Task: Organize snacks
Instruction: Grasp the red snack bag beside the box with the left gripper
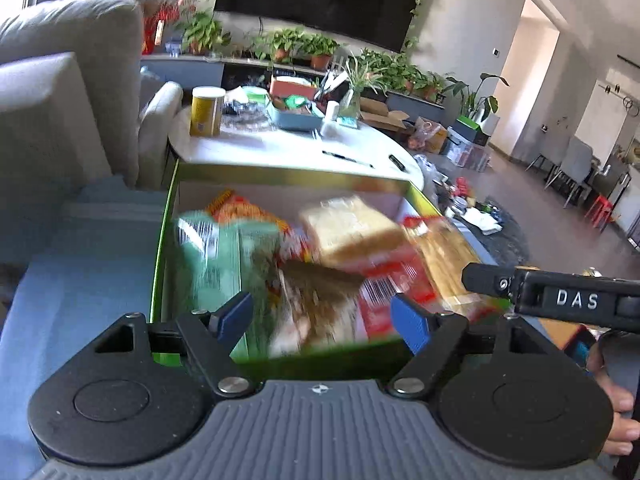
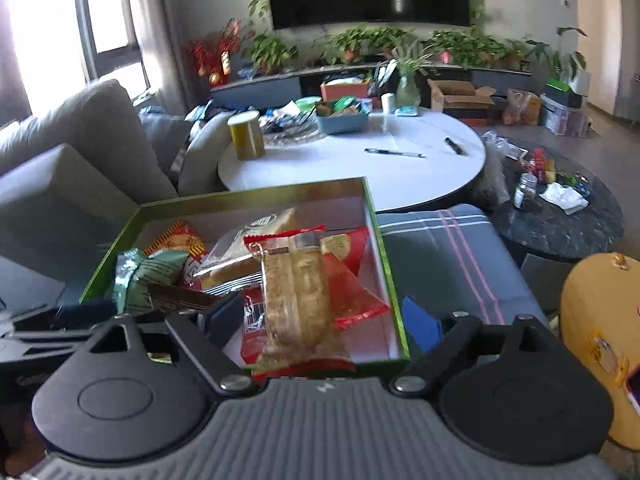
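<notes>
We see the green box (image 2: 376, 216) at frame centre in both wrist views, resting on a blue striped cushion (image 2: 452, 252), with the snacks inside: a green bag (image 2: 140, 276) at left, a bread pack (image 1: 352, 232) mid-box, red packets (image 2: 352, 288) and a clear cracker pack (image 2: 296, 292) on top at right. Left gripper (image 1: 324, 316) and right gripper (image 2: 324, 316) both hover over the near edge of the box, fingers apart and holding nothing. The white round table (image 2: 400, 172) sits beyond the box, carrying a yellow can (image 2: 246, 136), a blue tray (image 2: 342, 122) and a pen (image 2: 394, 153).
</notes>
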`<state>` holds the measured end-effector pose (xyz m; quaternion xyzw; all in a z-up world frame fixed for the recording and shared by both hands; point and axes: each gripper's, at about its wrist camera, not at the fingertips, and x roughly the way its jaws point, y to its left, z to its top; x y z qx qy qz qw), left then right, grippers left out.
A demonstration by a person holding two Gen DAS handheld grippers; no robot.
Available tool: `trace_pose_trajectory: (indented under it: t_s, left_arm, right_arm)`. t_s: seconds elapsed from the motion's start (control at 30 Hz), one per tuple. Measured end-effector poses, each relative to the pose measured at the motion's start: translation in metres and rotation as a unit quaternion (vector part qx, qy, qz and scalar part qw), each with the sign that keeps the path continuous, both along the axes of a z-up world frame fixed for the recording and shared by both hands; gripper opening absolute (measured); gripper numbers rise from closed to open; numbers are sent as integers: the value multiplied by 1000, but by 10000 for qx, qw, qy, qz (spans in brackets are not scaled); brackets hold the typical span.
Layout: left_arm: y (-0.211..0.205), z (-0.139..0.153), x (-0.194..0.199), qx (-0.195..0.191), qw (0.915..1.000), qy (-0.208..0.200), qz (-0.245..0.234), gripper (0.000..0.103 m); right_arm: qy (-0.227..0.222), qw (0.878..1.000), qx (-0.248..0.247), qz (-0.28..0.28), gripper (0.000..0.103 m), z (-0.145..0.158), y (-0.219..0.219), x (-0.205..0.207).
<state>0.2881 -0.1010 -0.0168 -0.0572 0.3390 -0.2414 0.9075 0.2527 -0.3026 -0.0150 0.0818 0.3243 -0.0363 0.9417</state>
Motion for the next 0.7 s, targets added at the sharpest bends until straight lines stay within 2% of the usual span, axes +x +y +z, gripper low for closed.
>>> trace_pose_trajectory:
  t_s: [0.03, 0.07, 0.1, 0.23, 0.33, 0.37, 0.47, 0.53, 0.6, 0.63, 0.7]
  left_arm:
    - [4, -1, -8, -67, 10000, 8, -32, 74]
    - [6, 1, -20, -53, 9998, -196, -25, 74]
    - [7, 1, -29, 54, 9997, -235, -28, 74]
    - [6, -4, -44, 128, 9995, -71, -267, 71]
    - [6, -16, -46, -117, 9981, 360, -478, 67]
    - [6, -22, -43, -317, 9957, 620, -615, 64]
    - [10, -38, -33, -779, 9889, 1104, -618, 64]
    - [14, -43, -29, -968, 9868, 1234, -393, 64]
    - [16, -47, -25, -869, 9878, 1276, -215, 62]
    - [15, -50, -23, -794, 9881, 1301, -186, 62]
    - [16, -58, -19, -986, 9859, 1334, -236, 62]
  right_arm:
    - [24, 10000, 37, -42, 103, 1, -1, -8]
    - [30, 9999, 102, -36, 103, 1, -3, -14]
    - [30, 9998, 202, 12, 103, 0, -4, -22]
    - [275, 9970, 684, 244, 103, -13, 1, -31]
    - [469, 9947, 884, 216, 103, -24, 6, -32]
    - [541, 9941, 915, 203, 103, -28, 8, -32]
    - [836, 9915, 978, 192, 102, -39, 14, -33]
    - [969, 9888, 1129, 124, 102, -45, 11, -35]
    - [1115, 9858, 1246, 176, 102, -49, 8, -36]
    - [1187, 9843, 1283, 232, 102, -52, 7, -35]
    - [1259, 9822, 1349, 342, 102, -58, 8, -34]
